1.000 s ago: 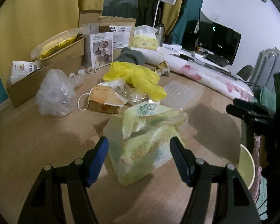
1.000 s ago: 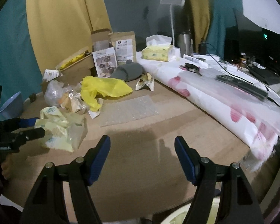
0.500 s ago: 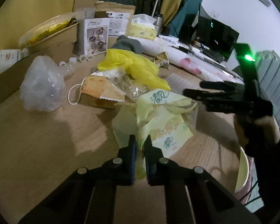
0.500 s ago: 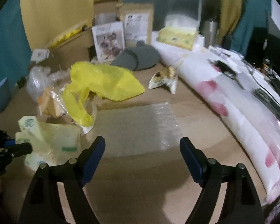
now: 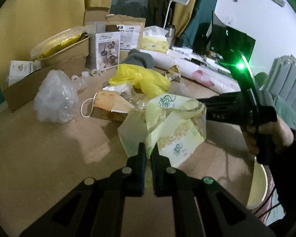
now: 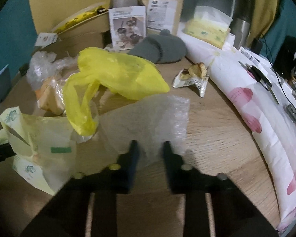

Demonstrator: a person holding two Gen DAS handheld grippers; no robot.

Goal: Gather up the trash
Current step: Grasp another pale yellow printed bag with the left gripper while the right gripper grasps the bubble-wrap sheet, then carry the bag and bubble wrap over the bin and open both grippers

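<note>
Pinching crinkly pale-green tissue wrapper, left tool is clamped; right tool (jaws partly apart) straddles bubble wrap on the wood-grain bench.

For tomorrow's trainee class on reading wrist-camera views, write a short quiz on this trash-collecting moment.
1. True or false: the left tongs are shut on the pale green tissue wrapper.
2. Which item lies between the right tongs? A) grey slipper B) bubble wrap C) snack wrapper
3. Fill in: the yellow plastic bag partly overlaps the ____.

Key:
1. True.
2. B, the bubble wrap; the fingers straddle its near edge with a gap.
3. Bubble wrap.
</note>
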